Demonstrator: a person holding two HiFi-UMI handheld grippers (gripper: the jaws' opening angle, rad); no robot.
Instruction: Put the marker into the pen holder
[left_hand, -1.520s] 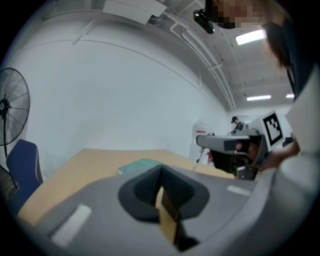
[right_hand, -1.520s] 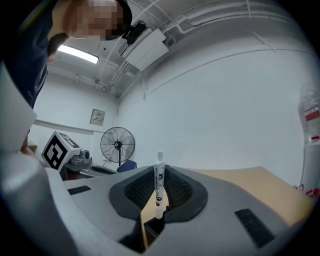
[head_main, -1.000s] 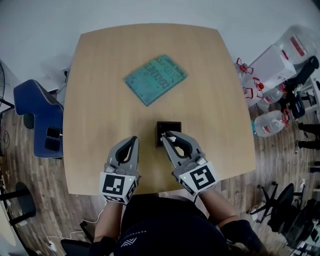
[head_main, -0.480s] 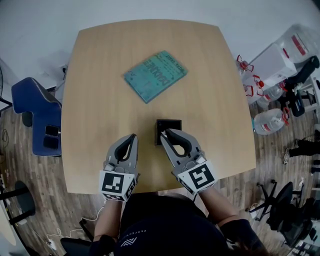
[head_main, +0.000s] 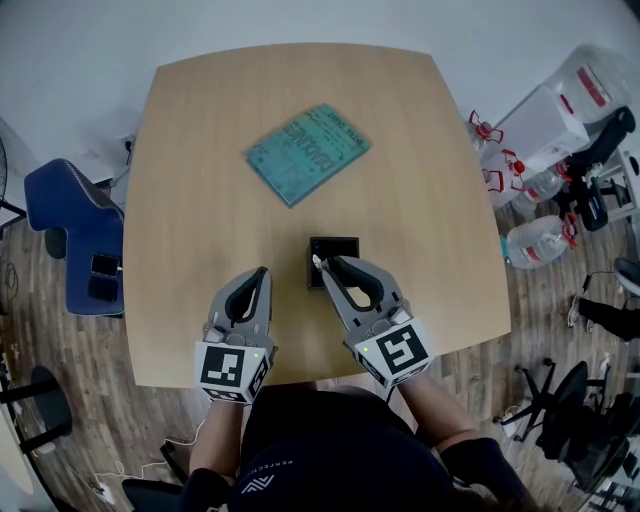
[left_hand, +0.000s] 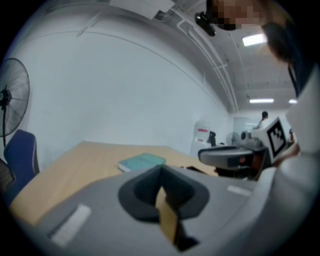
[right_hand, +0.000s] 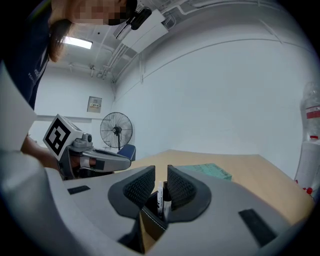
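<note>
The black square pen holder (head_main: 336, 258) stands on the wooden table (head_main: 200, 220), near its front middle. My right gripper (head_main: 323, 266) reaches the holder's left rim from the near side and is shut on the marker (head_main: 317, 262). In the right gripper view the black-and-white marker (right_hand: 161, 199) stands upright between the narrow jaws, its lower end down inside the holder (right_hand: 150, 222). My left gripper (head_main: 262, 274) rests to the left of the holder, shut with nothing in it; its jaws meet in the left gripper view (left_hand: 161, 172).
A teal book (head_main: 307, 154) lies at an angle further back on the table, also seen as the book (left_hand: 142, 161) in the left gripper view. A blue chair (head_main: 75, 235) stands at the left. Water jugs (head_main: 535, 243) and boxes crowd the floor at the right.
Almost nothing has moved. The right gripper's tips and the marker have shifted very slightly toward the holder's left rim; the left gripper has stayed put.
</note>
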